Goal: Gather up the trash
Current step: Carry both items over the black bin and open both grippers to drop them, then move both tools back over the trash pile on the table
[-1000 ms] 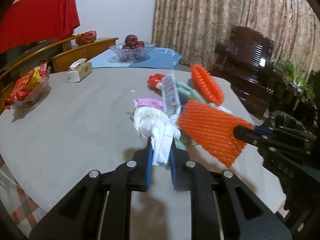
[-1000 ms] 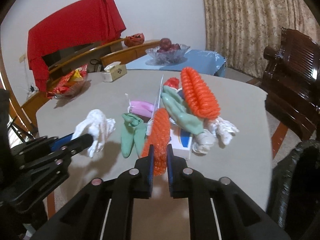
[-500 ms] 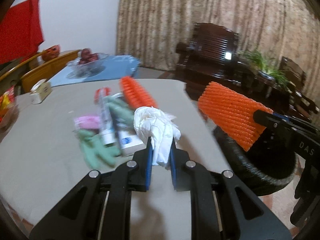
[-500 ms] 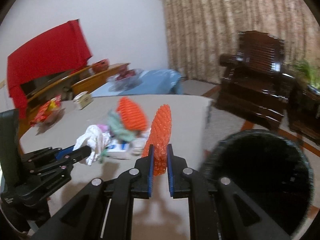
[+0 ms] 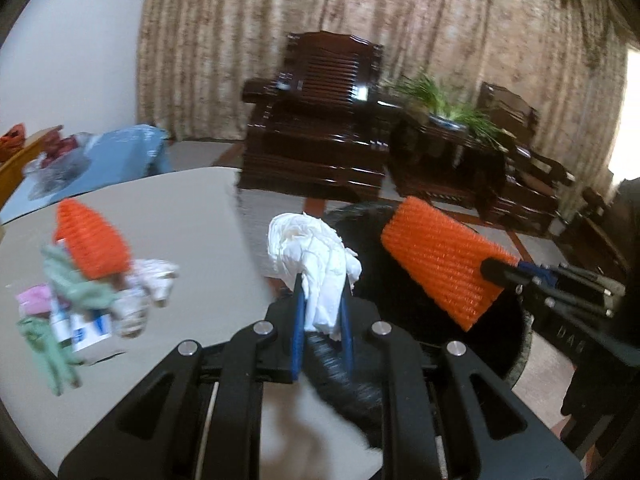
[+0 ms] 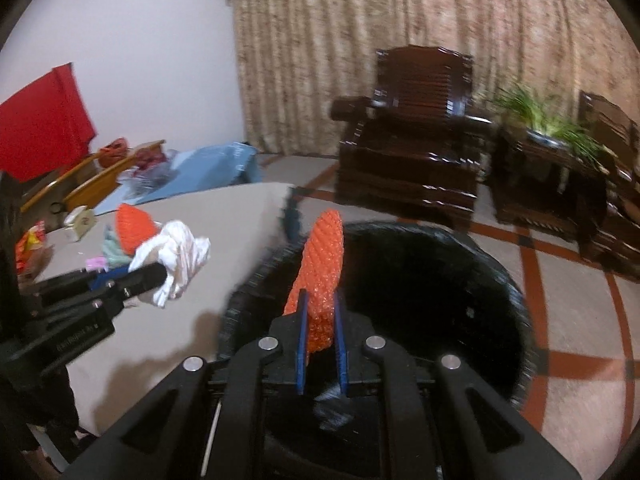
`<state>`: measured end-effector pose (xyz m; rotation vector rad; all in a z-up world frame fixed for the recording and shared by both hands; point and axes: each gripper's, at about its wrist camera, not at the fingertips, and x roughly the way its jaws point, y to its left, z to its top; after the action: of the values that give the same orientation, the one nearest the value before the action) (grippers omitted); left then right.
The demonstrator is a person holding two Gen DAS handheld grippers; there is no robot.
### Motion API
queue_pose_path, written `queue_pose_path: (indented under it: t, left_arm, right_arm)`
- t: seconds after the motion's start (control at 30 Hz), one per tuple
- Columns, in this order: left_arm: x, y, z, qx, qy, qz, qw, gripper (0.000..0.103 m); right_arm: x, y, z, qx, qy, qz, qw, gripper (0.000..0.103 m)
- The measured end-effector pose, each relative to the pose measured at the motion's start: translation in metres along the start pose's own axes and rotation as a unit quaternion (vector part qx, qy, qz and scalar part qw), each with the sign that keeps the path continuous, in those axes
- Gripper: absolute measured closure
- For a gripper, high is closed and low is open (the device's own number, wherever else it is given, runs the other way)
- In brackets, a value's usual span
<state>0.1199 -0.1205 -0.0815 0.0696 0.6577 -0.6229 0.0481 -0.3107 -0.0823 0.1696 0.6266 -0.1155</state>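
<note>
Orange foam netting is pinched by the right gripper over the black bin; white crumpled tissue is pinched by the left gripper at the bin's table-side rim. Both should be centred over the opening before release. Remaining trash is left on the table.

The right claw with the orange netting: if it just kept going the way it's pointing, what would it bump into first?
Probably the black trash bin. The right claw, shut on the orange foam net, points down into its dark opening, with nothing between; depth is hard to judge.
</note>
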Motion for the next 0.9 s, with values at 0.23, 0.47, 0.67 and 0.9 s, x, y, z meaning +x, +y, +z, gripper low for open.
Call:
queue_pose_path:
  t: [0.23,0.47,0.67,0.9]
  left_arm:
    - [0.046,-0.039,0.004,0.02,0.027,-0.04,0.9986,0.086]
    - [0.058,-0.051,0.001,0.031,0.038,-0.059,0.997,0.05]
    - [0.032,-0.02,0.002,0.011,0.011,-0.025,0.9996,0.027]
    - [-0.017,0.036,0.004,-0.014,-0.029,0.069,0.9971,0.013]
  right_arm:
    - [0.009,-0.033,-0.018,0.024,0.021,-0.033,0.999,0.089]
    - [0.002,-0.056,-0.033,0.041,0.02,-0.06,0.997,0.059]
    - [-0.007,-0.053,-0.027,0.049,-0.004,-0.061,0.997,0.011]
    - [0.001,-0.008,-0.008,0.042,-0.018,-0.006,0.999,0.006]
